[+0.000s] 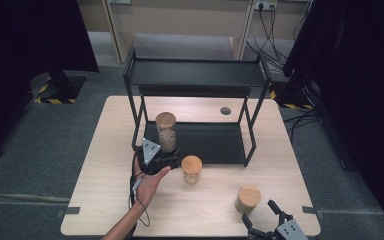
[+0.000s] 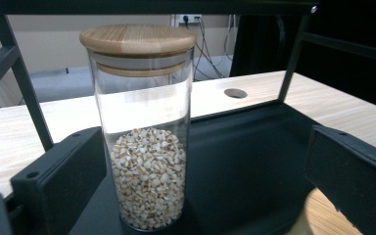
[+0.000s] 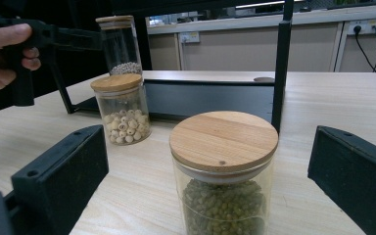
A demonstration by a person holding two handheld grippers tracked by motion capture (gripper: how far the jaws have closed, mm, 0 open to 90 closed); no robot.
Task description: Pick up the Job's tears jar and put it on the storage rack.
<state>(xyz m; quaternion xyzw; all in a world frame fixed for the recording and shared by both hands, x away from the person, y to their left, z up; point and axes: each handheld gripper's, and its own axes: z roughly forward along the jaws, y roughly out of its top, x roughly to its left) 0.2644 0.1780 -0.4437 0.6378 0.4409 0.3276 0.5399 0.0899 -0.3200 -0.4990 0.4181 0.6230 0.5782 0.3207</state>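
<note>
High view, left claw [image 1: 164,159] open around tall jar [image 1: 166,131] on rack [image 1: 215,145], right claw [image 1: 267,219] open near short jar [image 1: 247,198]

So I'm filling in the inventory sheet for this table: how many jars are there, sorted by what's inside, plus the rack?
Jar of pale grain, on the rack's lower shelf: 1
Jar of round whitish seeds, on the table: 1
Jar of green beans, on the table: 1
Black two-tier rack: 1
Total: 4 things, 3 of them jars, all with wooden lids.
</note>
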